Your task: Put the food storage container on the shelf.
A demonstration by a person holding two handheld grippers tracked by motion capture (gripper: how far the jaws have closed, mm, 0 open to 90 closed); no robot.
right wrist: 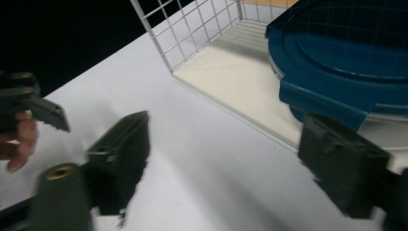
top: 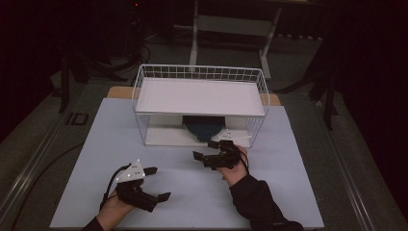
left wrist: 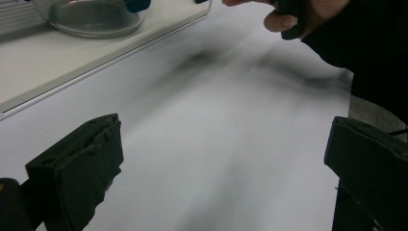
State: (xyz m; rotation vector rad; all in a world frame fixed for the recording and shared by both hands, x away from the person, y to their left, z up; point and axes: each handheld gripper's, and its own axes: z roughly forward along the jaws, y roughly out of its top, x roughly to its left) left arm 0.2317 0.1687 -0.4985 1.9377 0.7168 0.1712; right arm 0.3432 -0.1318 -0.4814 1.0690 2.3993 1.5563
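Note:
A glass container with a blue lid (top: 203, 127) (right wrist: 346, 57) sits on the white base board (right wrist: 240, 82) of a white wire rack (top: 199, 72), under its white shelf (top: 199, 96). My right gripper (top: 204, 149) (right wrist: 223, 154) is just in front of the rack's open side. Its jaws stand wide apart with nothing between them, and one jaw is close to the lid's tab. My left gripper (top: 160, 183) (left wrist: 221, 159) rests near the table's front left, open and empty, and points toward the container's glass bowl (left wrist: 91, 17).
A pale sheet (top: 96, 168) covers the table, with bare room on either side of the rack. The left gripper (right wrist: 29, 103) appears far off in the right gripper view. Beyond the table stand a dark floor and a white frame (top: 231, 24).

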